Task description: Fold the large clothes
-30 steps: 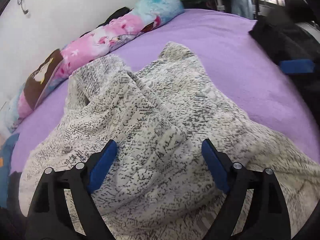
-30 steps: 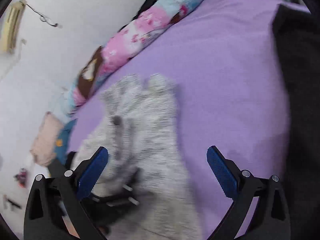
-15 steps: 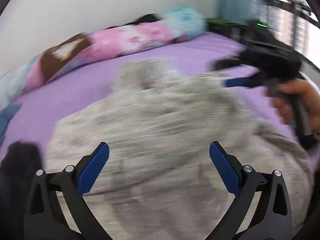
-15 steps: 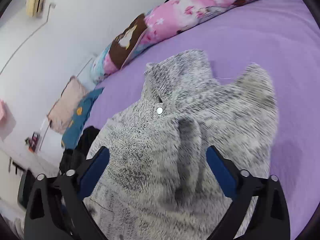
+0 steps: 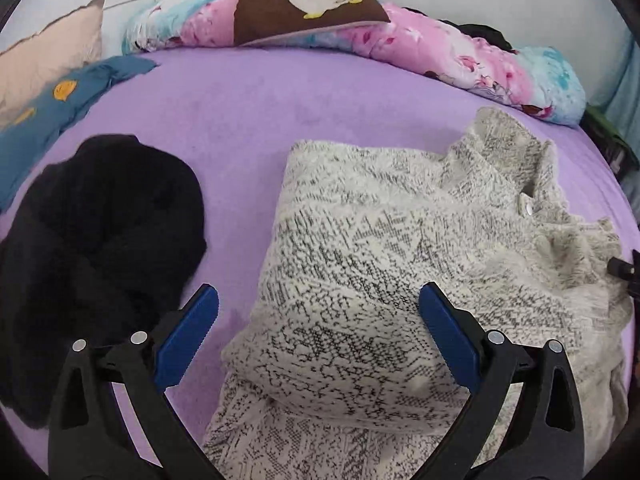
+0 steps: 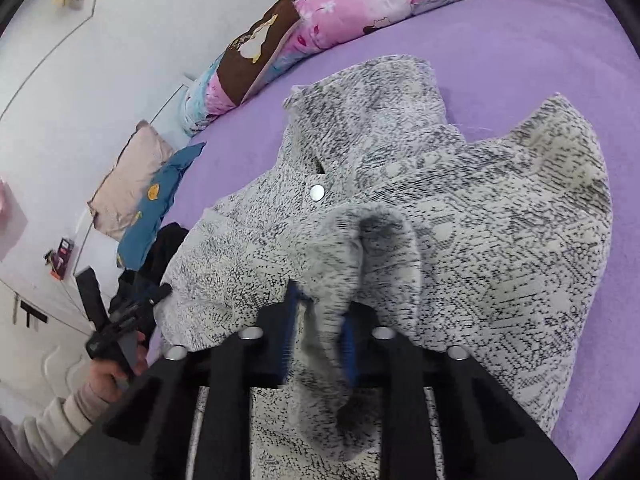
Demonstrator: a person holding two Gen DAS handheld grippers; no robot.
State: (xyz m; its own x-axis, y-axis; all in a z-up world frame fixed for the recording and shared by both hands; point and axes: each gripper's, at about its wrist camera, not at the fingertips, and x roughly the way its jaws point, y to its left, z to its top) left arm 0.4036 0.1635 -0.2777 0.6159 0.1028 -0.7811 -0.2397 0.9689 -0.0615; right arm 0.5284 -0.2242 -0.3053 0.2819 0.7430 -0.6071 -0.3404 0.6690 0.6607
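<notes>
Fold barely begun: grey knit sweater (image 6: 460, 208) bunched on purple bed (image 5: 320, 92).
R gripper (image 6: 316, 332) clenched on a sweater edge; L gripper (image 5: 318, 332) spread wide, empty, over its near side. Fabric rumpled, snap visible, no clean fold yet. Black garment (image 5: 100, 232) lies beside it.

Spread across the bed (image 5: 320, 92): knit garment (image 5: 400, 248) on the right half, bunched up. Dark clothing heap (image 5: 96, 232) to its left, apart from it. Behind both, along the wall: quilt roll (image 5: 460, 52) with a cushion (image 5: 304, 12) on top. Far left corner: pillow (image 5: 48, 48), with a second pillow (image 5: 60, 108) lying in front of it. Left tongs (image 5: 318, 334) spread wide over the garment's near-left edge. Right tongs (image 6: 318, 338) at the garment's near side, clamped on a raised fold.
</notes>
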